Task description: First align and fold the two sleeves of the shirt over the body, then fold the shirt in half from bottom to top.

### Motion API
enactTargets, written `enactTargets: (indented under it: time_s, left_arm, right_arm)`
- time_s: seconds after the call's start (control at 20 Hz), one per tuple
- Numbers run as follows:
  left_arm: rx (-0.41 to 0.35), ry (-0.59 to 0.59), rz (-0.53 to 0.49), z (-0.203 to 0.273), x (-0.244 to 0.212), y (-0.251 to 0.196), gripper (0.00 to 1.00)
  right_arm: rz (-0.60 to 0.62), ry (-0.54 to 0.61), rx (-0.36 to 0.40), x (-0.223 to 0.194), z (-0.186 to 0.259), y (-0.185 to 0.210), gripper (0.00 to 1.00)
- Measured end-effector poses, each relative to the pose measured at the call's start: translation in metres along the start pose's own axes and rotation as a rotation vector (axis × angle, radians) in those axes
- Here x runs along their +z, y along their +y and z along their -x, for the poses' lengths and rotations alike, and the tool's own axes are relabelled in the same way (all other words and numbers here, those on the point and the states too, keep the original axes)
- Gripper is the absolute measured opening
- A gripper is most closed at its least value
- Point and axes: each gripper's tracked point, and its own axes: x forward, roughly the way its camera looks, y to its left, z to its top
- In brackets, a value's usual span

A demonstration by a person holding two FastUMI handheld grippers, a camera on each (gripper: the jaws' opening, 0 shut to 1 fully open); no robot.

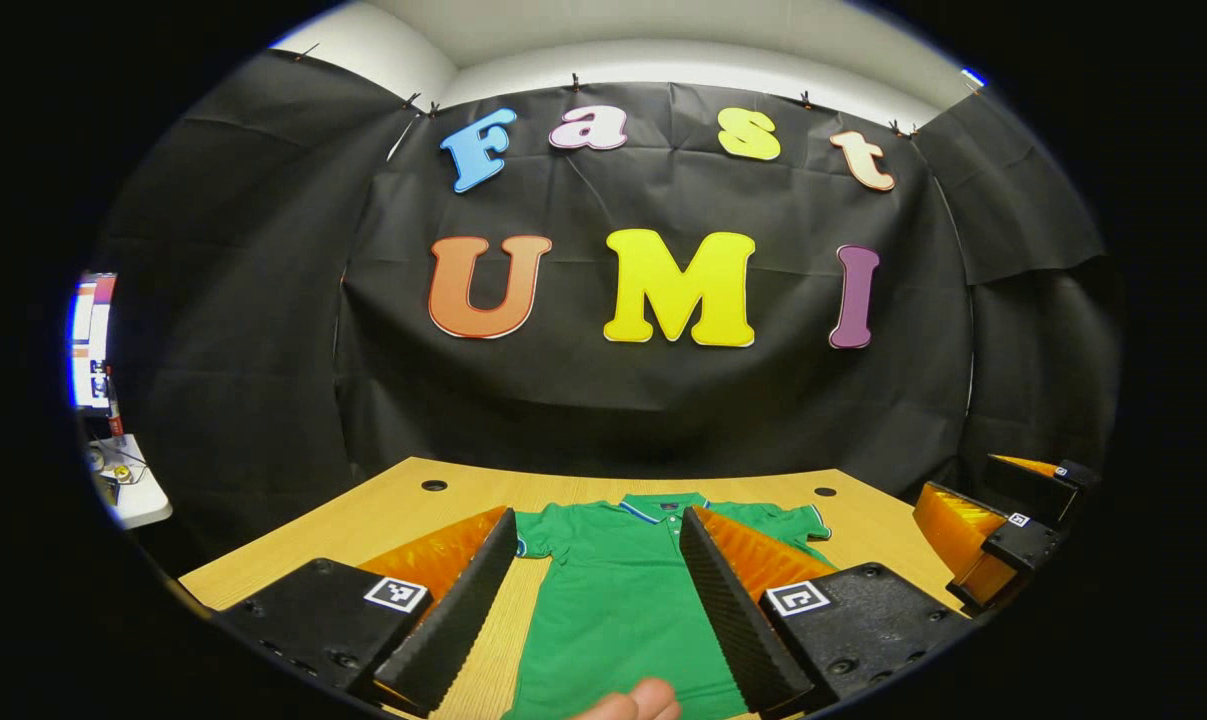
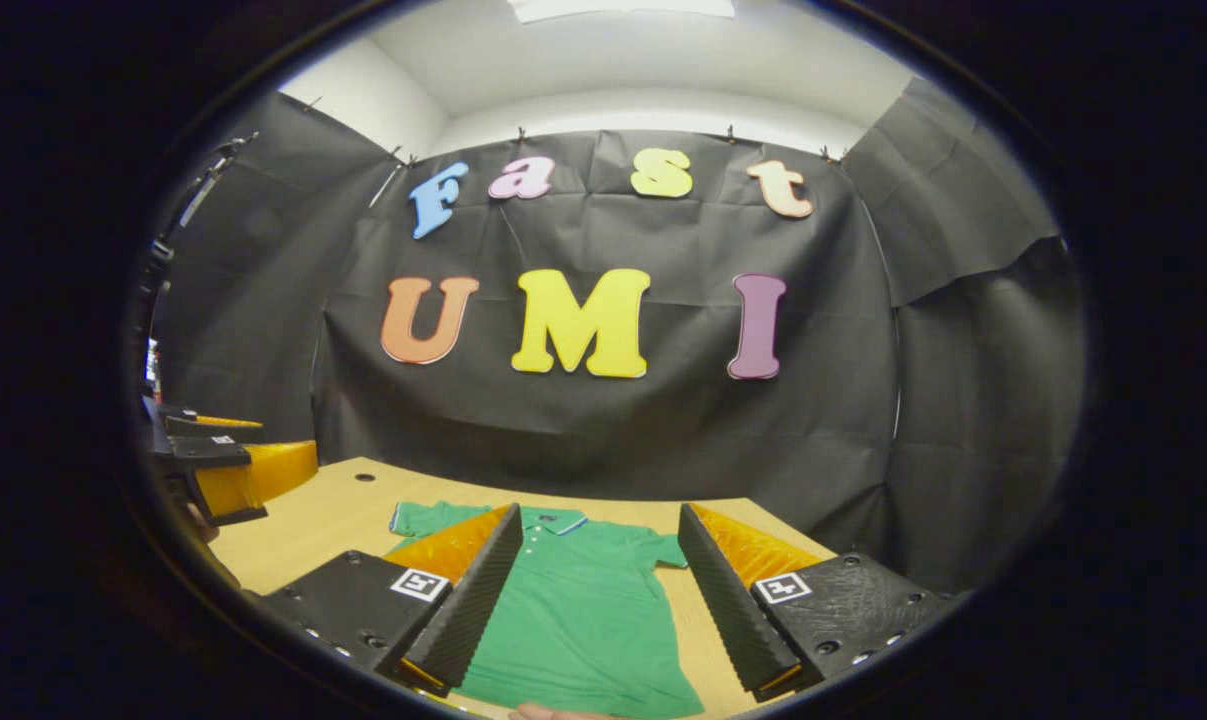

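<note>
On the wooden table [image 1: 383,505] the green polo shirt [image 1: 618,600] is lying flat, sleeves spread, showing between both wide-open jaws as left gripper [image 1: 598,600] and right gripper [image 2: 593,600] are hovering above it, risking a skewed fold if pinched unevenly.

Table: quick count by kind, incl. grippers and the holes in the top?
Green polo shirt: 1, flat, sleeves not folded
Grippers: 2, left gripper and right gripper, both open
Holes in the wooden table: 2, at and
Total: 5
</note>
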Motion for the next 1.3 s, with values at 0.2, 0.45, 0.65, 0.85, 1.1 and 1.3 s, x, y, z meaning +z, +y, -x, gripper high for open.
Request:
enactTargets:
  time_s: [0.2, 0.45, 0.65, 0.85, 1.1, 1.3]
  left_arm:
    - [0.019, 0.011, -0.012, -0.004, -0.004, 0.005, 1.0]
    - [0.049, 0.025, 0.001, -0.009, -0.01, 0.011, 1.0]
    - [0.047, 0.028, -0.006, -0.011, -0.01, 0.009, 1.0]
    - [0.044, 0.027, -0.003, -0.017, -0.014, 0.01, 1.0]
    - [0.055, 0.048, -0.005, -0.025, -0.022, 0.012, 1.0]
    - [0.053, 0.089, -0.031, -0.031, -0.035, 0.011, 1.0]
  right_arm:
    - [-0.02, 0.028, -0.01, -0.006, -0.007, -0.007, 0.95]
    - [-0.022, 0.068, -0.011, -0.017, -0.033, -0.01, 0.95]
    - [0.017, 0.109, -0.065, -0.032, -0.1, -0.037, 0.95]
    - [0.026, 0.183, -0.101, -0.071, -0.189, -0.077, 0.94]
    - [-0.016, 0.315, -0.188, -0.129, -0.273, -0.126, 0.96]
    - [0.0, 0.408, -0.213, -0.17, -0.319, -0.146, 0.96]
